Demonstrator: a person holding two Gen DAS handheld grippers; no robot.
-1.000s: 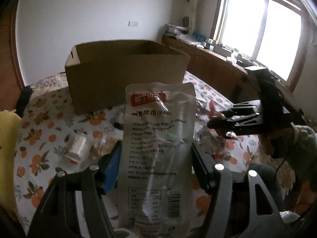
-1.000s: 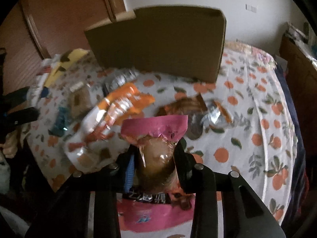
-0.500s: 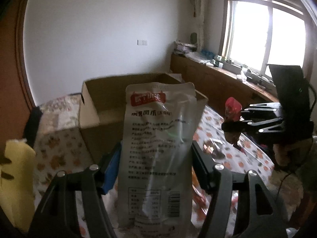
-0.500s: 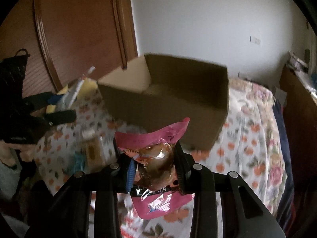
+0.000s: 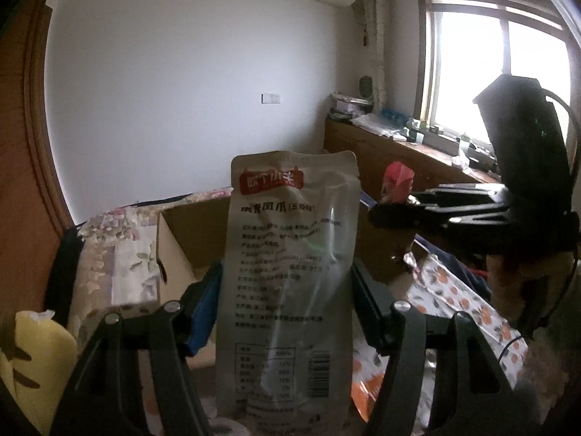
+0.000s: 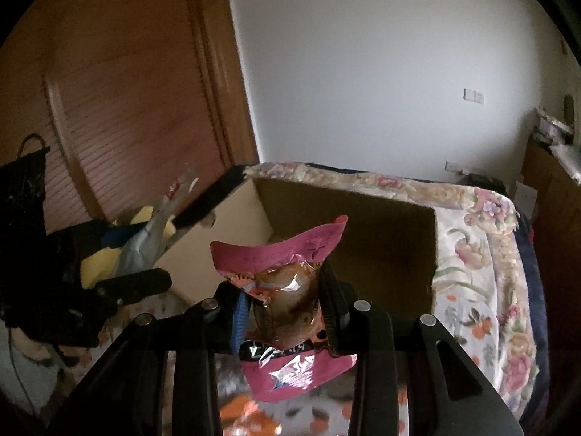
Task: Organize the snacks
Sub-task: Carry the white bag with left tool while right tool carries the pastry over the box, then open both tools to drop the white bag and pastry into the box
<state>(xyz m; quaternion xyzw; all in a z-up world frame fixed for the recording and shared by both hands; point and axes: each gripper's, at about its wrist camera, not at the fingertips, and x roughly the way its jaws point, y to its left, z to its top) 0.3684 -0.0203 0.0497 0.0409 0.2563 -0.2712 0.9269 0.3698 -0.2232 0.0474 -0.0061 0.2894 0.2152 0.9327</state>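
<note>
The left gripper (image 5: 287, 283) is closed on a grey pouch (image 5: 290, 272). The right gripper (image 6: 285, 301) is clamped on a pink packet (image 6: 287, 290). Both hang above the open box (image 6: 348, 225).

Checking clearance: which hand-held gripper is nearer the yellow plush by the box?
Left. The left hand-held gripper, holding the white pouch, is beside the yellow plush; the right hand-held gripper, holding the pink pack, is farther off, facing the cardboard box.
</note>
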